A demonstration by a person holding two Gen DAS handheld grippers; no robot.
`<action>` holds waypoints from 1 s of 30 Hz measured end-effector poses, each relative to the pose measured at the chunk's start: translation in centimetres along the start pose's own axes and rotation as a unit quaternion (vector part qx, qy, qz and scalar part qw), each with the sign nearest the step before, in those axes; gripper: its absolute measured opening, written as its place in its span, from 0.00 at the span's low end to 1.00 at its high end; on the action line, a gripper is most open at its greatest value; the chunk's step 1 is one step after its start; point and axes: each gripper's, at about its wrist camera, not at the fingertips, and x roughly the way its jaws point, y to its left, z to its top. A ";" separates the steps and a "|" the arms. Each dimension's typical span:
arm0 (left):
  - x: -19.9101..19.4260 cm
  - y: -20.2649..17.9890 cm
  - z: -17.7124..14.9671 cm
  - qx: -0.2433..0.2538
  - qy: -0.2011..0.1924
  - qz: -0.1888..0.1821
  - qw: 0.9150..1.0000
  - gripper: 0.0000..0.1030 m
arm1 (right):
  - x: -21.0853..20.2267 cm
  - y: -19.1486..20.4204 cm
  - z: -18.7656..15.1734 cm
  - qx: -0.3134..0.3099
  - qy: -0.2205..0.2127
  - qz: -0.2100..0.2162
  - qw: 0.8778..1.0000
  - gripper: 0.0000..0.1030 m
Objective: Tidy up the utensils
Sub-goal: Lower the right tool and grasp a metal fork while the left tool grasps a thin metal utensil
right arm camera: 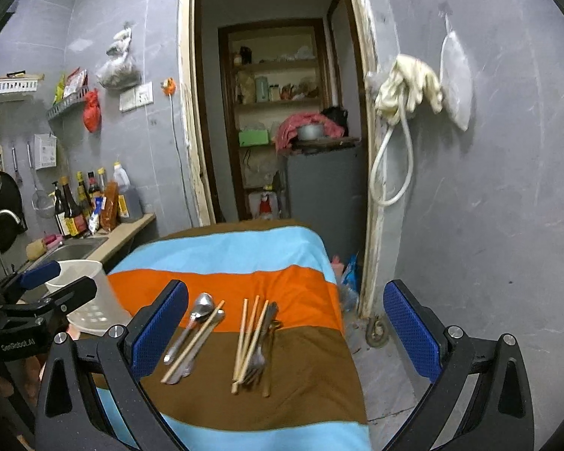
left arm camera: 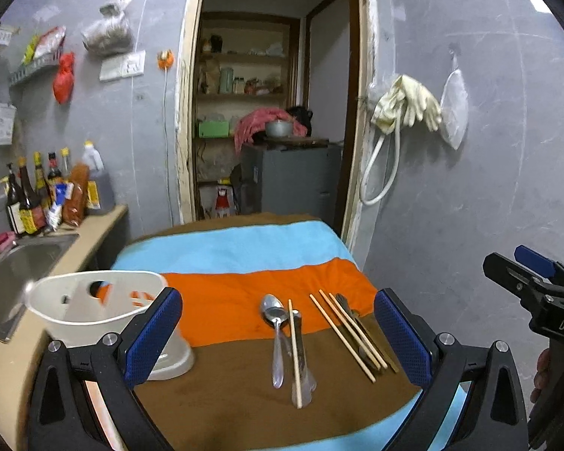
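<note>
Holder [left arm camera: 94, 304] standing at cloth's [left arm camera: 244, 248] left edge, blocking that side; far stripes lying open; utensils [left arm camera: 293, 342] crowding near centre.

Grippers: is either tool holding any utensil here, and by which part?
Nothing is held. The left tool and right tool are both open and empty; spoons and chopsticks lie on the cloth.

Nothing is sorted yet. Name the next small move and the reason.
Probably lower the open right gripper onto the chopsticks nearest it. Both grippers are empty, every utensil lies loose on the striped cloth, and the white holder stands ready at the left.
</note>
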 end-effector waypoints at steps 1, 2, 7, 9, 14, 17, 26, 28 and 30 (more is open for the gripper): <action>1.2 -0.2 0.1 -0.003 0.009 0.001 1.000 0.99 | 1.1 -0.3 0.0 -0.003 0.007 0.002 1.000 0.99; 2.1 -0.3 0.2 -0.004 0.016 0.002 1.000 0.99 | 2.3 -0.7 0.0 -0.006 0.016 0.007 1.000 0.99; 7.1 -0.7 -0.2 -0.015 0.059 0.011 0.998 0.99 | 7.6 -2.2 -0.4 -0.010 0.059 0.033 0.998 0.99; 8.7 -0.7 -0.4 -0.021 0.073 0.016 0.997 0.99 | 9.6 -2.5 -0.7 -0.005 0.074 0.044 0.996 0.99; 12.8 -0.2 -0.6 -0.053 0.110 0.033 0.992 0.97 | 14.5 -2.9 -1.9 0.015 0.114 0.076 0.990 0.94; 14.9 0.4 -0.6 -0.066 0.121 0.045 0.989 0.93 | 17.1 -2.9 -2.9 0.029 0.137 0.094 0.986 0.77; 20.0 2.6 -1.5 -0.114 0.180 0.039 0.976 0.73 | 23.3 -1.9 -5.8 0.054 0.195 0.138 0.969 0.42; 20.8 3.1 -1.7 -0.125 0.189 0.040 0.973 0.67 | 24.5 -1.6 -6.2 0.053 0.208 0.144 0.966 0.38; 21.8 3.5 -1.8 -0.135 0.198 0.040 0.970 0.62 | 25.3 -1.4 -6.6 0.055 0.218 0.151 0.963 0.34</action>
